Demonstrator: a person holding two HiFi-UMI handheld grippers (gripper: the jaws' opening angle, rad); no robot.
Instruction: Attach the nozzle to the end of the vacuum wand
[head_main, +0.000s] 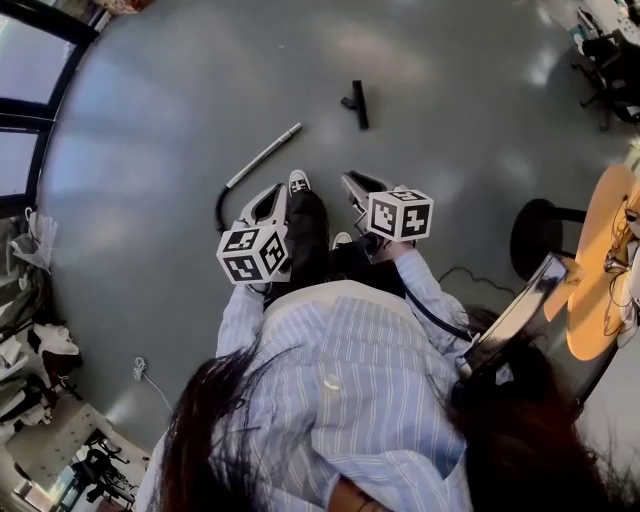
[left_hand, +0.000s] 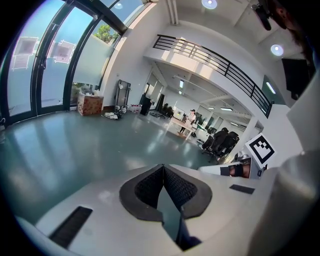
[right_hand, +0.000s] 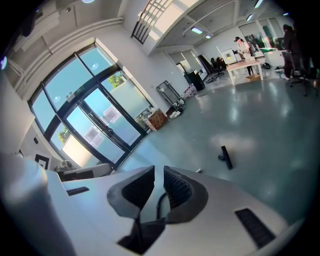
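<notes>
— How do the fingers stand on the left side?
— In its own view the left gripper (left_hand: 163, 169) has its fingers (left_hand: 144, 189) clenched tip to tip with nothing between them. Beyond the tips there is only grey floor (left_hand: 75, 150).

— And on the right?
— The right gripper (right_hand: 158, 171) has its fingers (right_hand: 179, 189) released. A narrow gap runs between the pads, and they press on nothing. A thin dark curve (right_hand: 159, 204) shows through the gap, on the floor beyond. I cannot tell what it is.

— Where is the nozzle from there?
— The black nozzle (right_hand: 226, 157) lies flat on the floor, to the right of and a little above those fingers in the right gripper view, well apart from them. In the head view it sits in the upper middle, above both grippers.

— And the vacuum wand?
— The vacuum wand (head_main: 262, 156), a pale tube, lies slanted on the floor above the left gripper in the head view, untouched. Its lower end joins a dark hose (head_main: 220, 208) that curves down near that gripper. Its upper end points toward the nozzle, with bare floor between the two.

— Anything between the grippers?
— A white shoe tip (head_main: 298, 181).
</notes>
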